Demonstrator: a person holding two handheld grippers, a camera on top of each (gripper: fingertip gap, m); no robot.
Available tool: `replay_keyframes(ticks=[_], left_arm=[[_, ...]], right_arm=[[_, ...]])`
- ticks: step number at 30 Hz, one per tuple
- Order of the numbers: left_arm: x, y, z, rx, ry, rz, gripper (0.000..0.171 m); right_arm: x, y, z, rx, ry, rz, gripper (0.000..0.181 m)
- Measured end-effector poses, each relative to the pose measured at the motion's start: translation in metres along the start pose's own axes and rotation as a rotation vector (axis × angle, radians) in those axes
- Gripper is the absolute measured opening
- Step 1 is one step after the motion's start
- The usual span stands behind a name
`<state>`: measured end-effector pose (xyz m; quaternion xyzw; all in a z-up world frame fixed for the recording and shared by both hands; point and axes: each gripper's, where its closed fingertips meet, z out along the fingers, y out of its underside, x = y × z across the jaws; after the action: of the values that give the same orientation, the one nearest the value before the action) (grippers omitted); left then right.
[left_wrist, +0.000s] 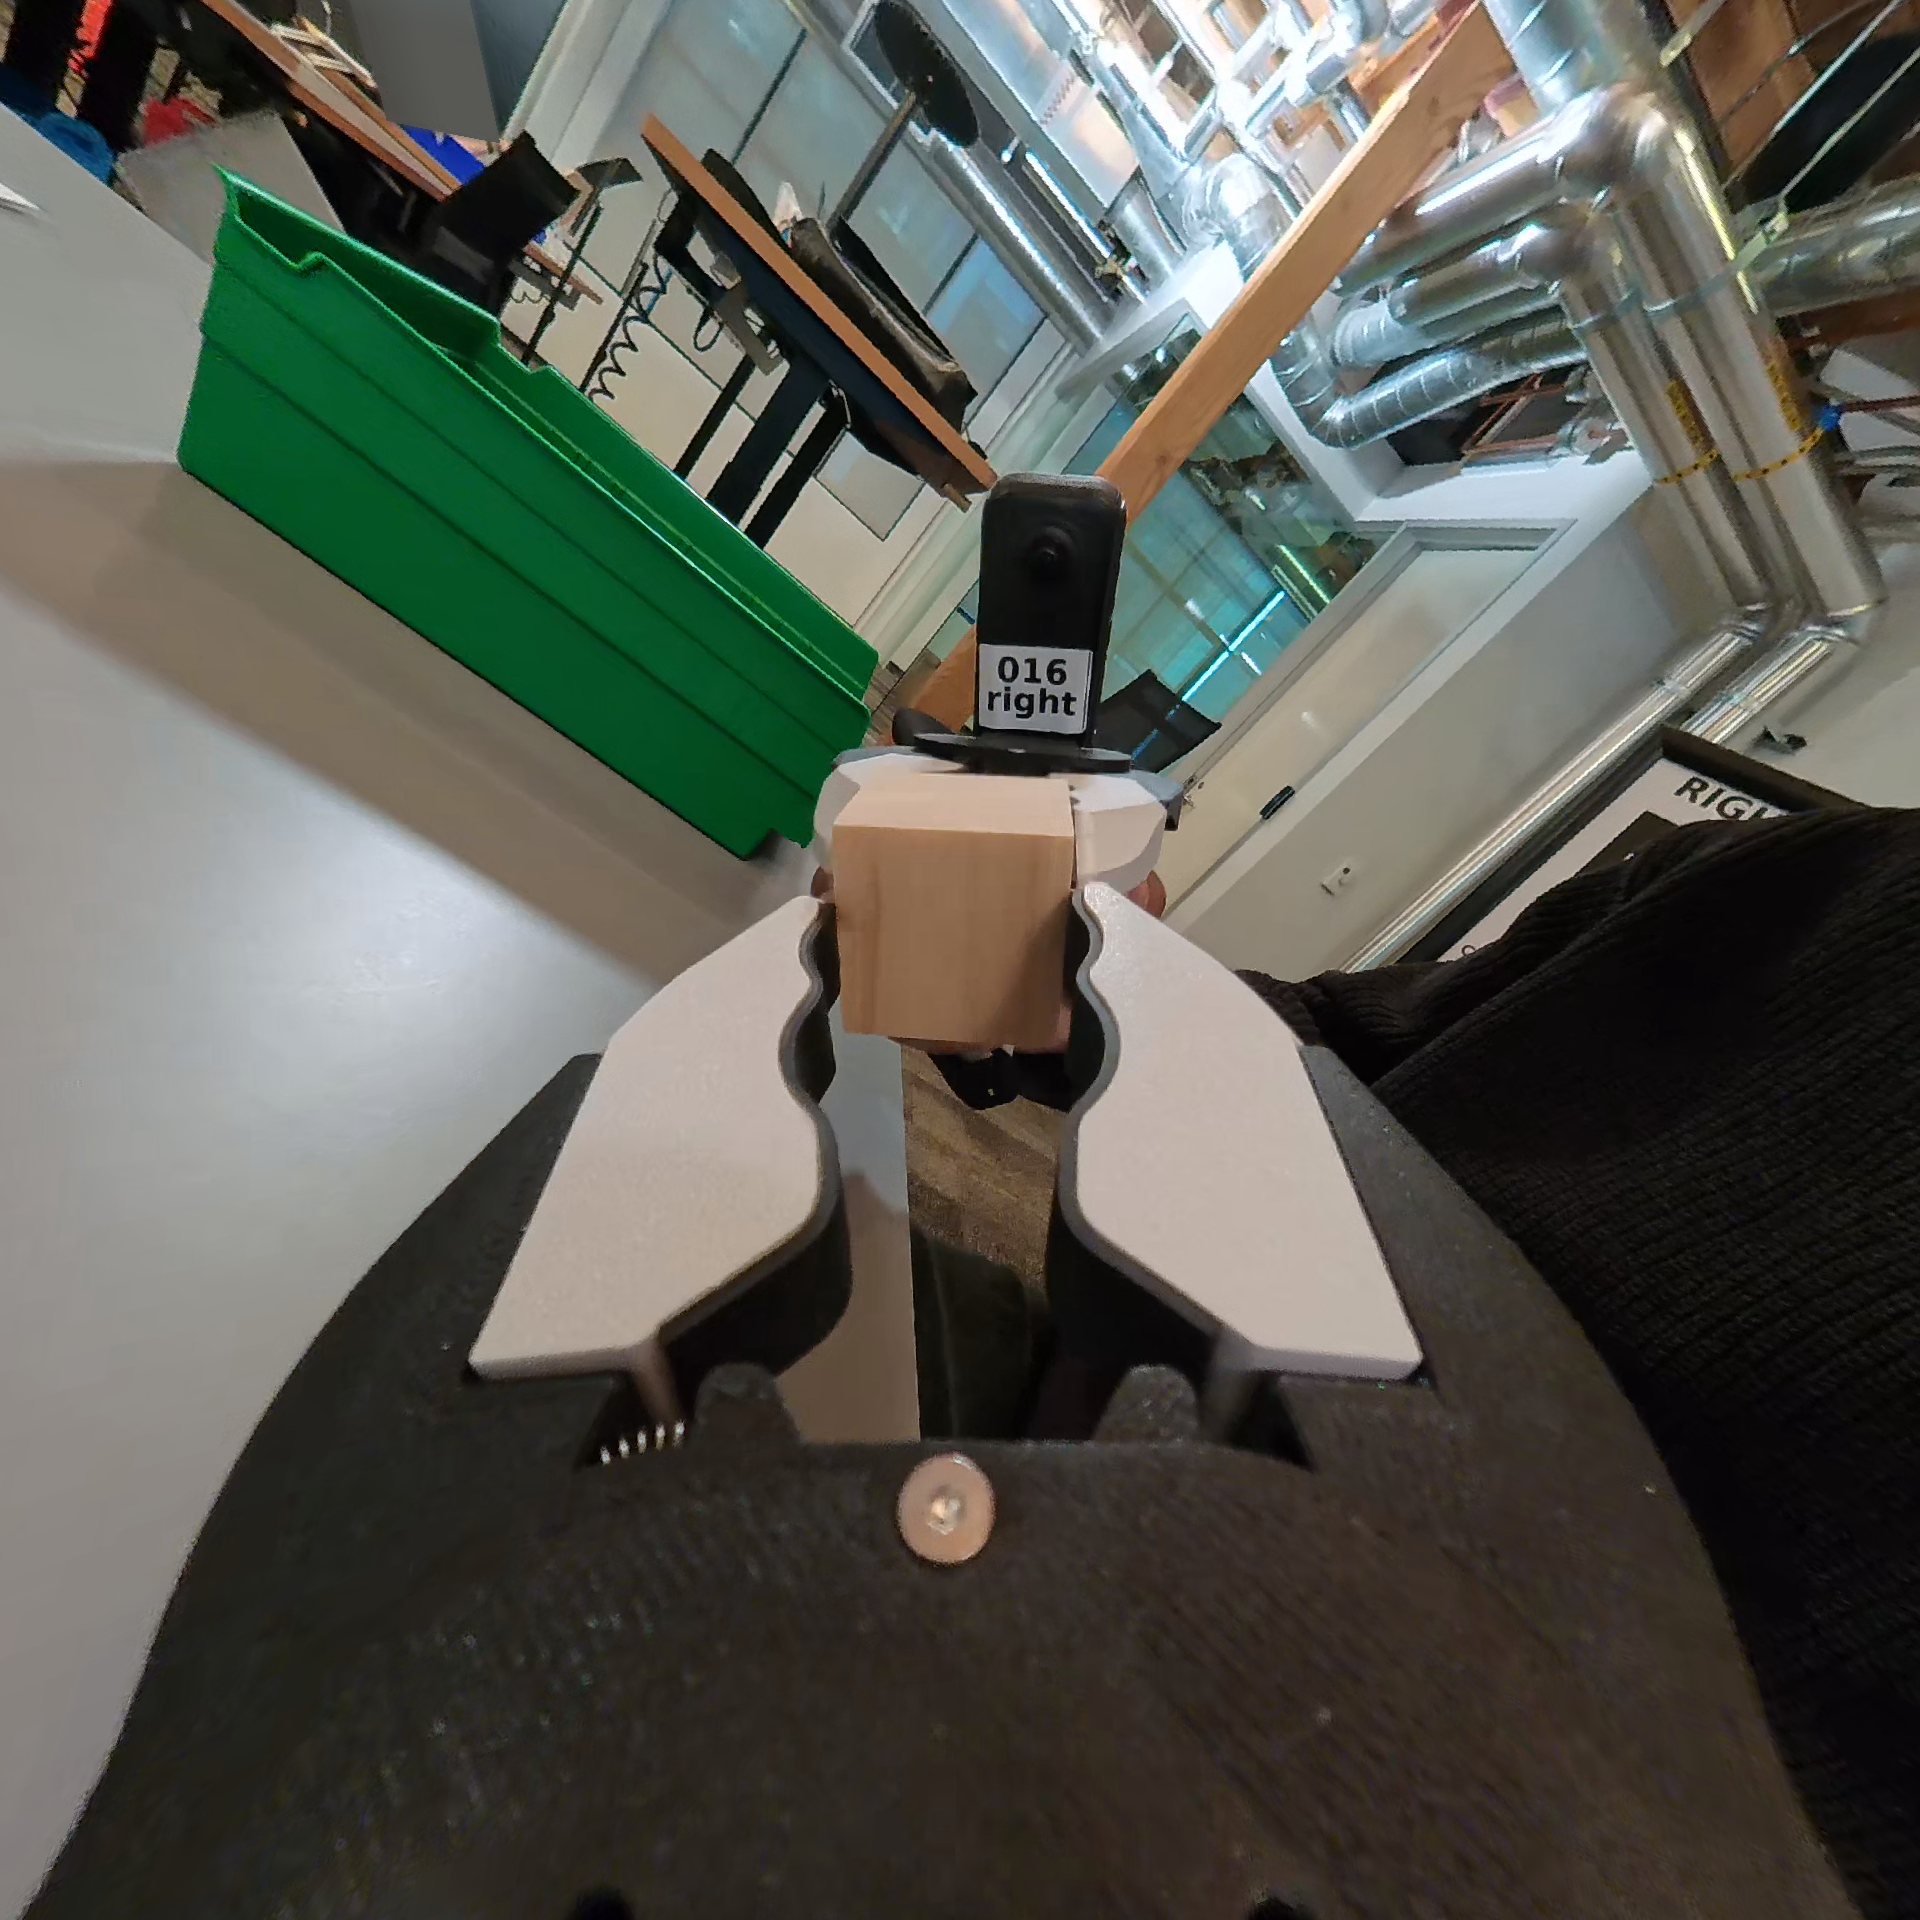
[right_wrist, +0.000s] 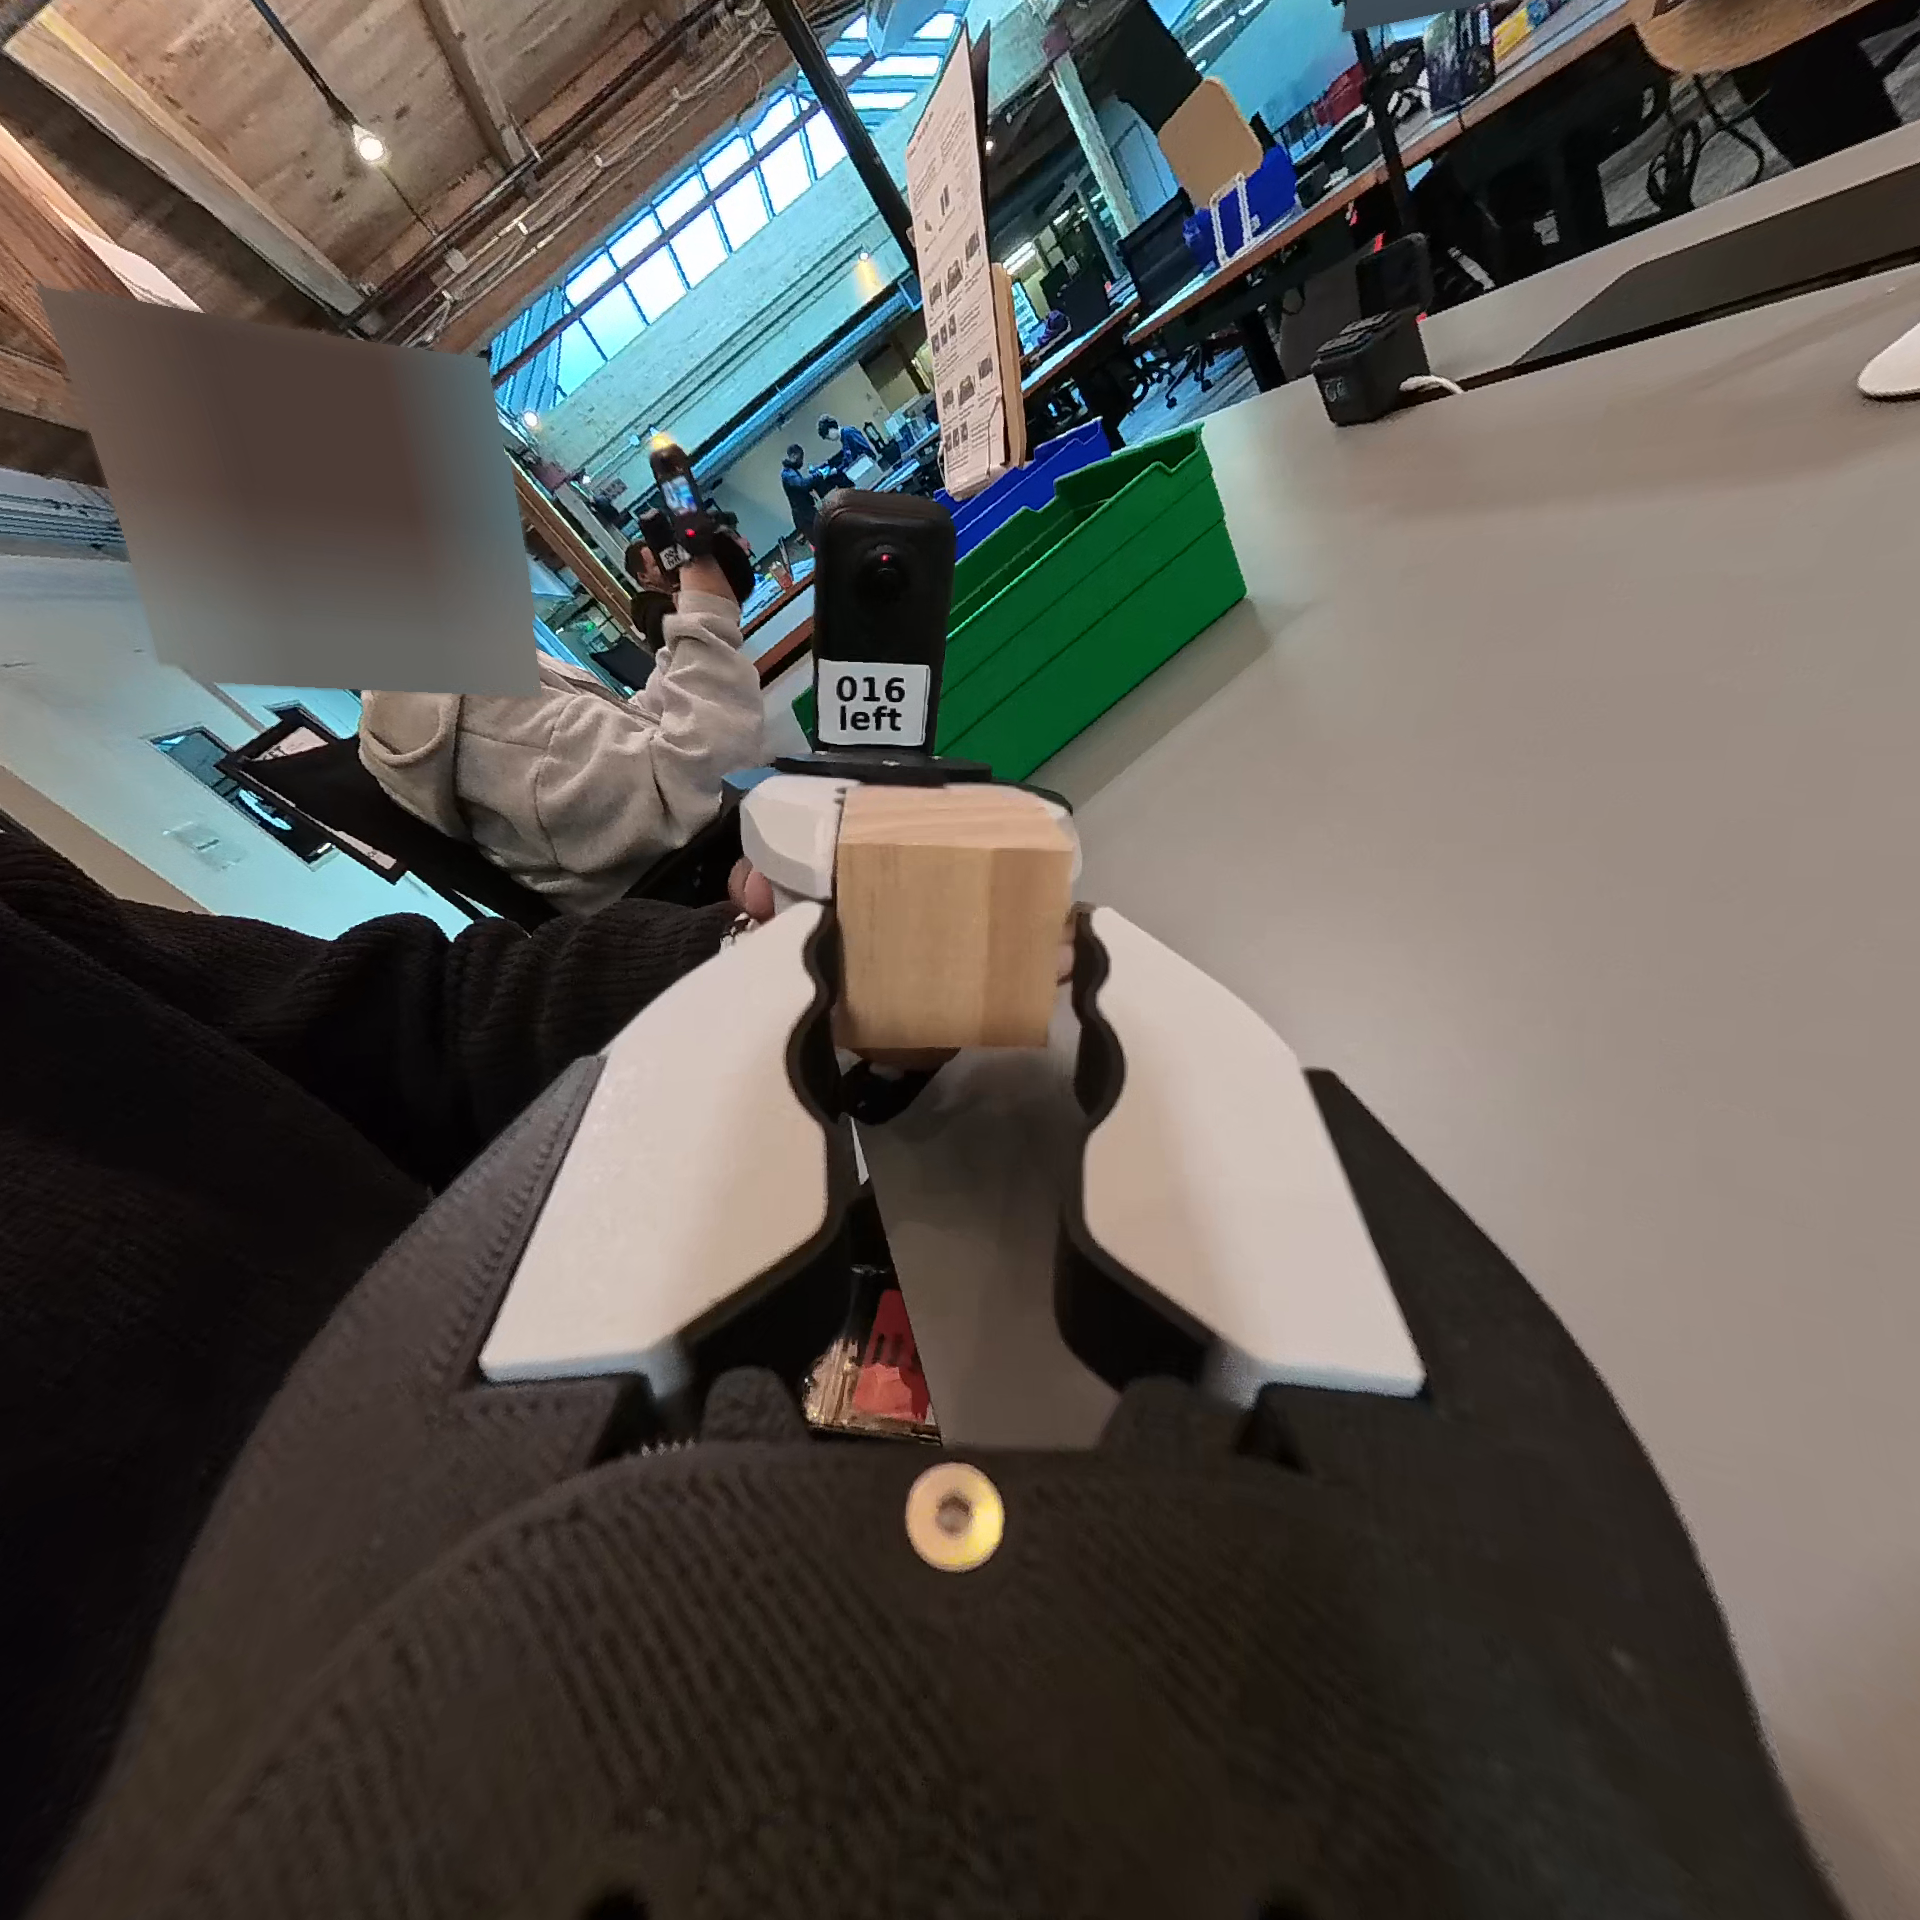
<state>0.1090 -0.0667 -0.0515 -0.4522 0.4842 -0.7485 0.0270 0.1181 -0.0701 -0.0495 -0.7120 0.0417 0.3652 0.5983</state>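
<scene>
Gripping one wooden block (left_wrist: 954, 925) from opposite ends, left gripper (left_wrist: 951, 940) and right gripper (right_wrist: 951, 951) both clamped; green bin (left_wrist: 499, 520) at ten o'clock on grey table (left_wrist: 208, 935).

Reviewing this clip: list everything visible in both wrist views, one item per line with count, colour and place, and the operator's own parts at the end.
wooden block: one, pale wood, held in the air between both grippers.
green bins: a nested stack, green, on the grey table behind the block.
blue bin: one, blue, behind the green bins.
grey table: one, light grey, beneath the grippers.
instruction board: one, white, standing by the bins.
black device: one, black, far table edge.
seated person: one, light hoodie, in the background.
left gripper: white fingers, clamping the block.
right gripper: white fingers, clamping the same block from the opposite side.
black sleeve: operator's arm.
</scene>
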Motion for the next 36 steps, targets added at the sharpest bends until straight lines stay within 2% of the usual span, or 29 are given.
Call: replay_keyframes(ticks=[14,18,36], left_arm=[[-0.0036,-0.0013,-0.001,0.005,-0.025,0.014,0.042],[-0.0045,-0.0006,-0.0009,0.005,-0.026,0.01,0.042],[-0.0032,0.0024,0.0002,0.008,-0.01,-0.009,0.042]], right_arm=[[0.0067,0.0043,0.0011,-0.014,0.012,0.062,0.05],[0.0036,0.0043,0.0013,-0.016,-0.008,0.065,0.041],[0.004,0.0005,-0.0019,-0.012,-0.006,0.075,0.041]])
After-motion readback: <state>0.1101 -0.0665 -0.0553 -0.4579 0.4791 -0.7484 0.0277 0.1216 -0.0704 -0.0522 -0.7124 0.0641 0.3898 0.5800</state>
